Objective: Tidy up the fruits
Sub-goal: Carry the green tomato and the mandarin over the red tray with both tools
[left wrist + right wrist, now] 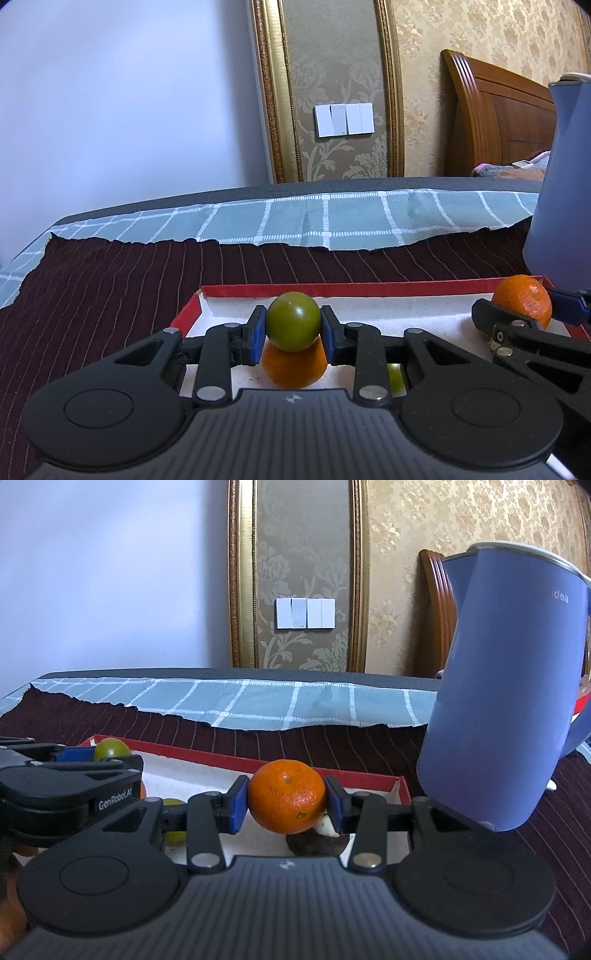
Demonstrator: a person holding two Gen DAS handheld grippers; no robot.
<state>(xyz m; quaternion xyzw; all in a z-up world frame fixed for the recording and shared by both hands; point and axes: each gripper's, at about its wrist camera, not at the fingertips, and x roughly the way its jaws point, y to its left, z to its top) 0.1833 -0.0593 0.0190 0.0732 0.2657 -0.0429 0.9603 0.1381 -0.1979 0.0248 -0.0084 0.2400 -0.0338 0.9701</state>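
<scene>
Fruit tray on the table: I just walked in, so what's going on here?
The left hand-held gripper is shut on a round green fruit, and the right hand-held gripper is shut on a round orange tangerine. Both hang over the red-rimmed white tray, where more fruit lies. A blue plastic kettle stands beside it.

Left gripper (293, 326): matt black plastic, blue rubbery pads, shiny metal pivot pins. Same finish on right gripper (285, 802). Green fruit (293, 321) smooth, slightly glossy skin. Mandarin (286, 801) dimpled, faintly shiny peel. Box (332, 290): red cardboard rim, matt white inside. Maroon cloth (110, 280) ribbed weave with thin pale lines, frayed edge. Teal checked cloth (332, 218) thin, smooth, creased. Kettle (509, 686) matt blue smooth plastic. Headboard (506, 110) polished wood.
</scene>
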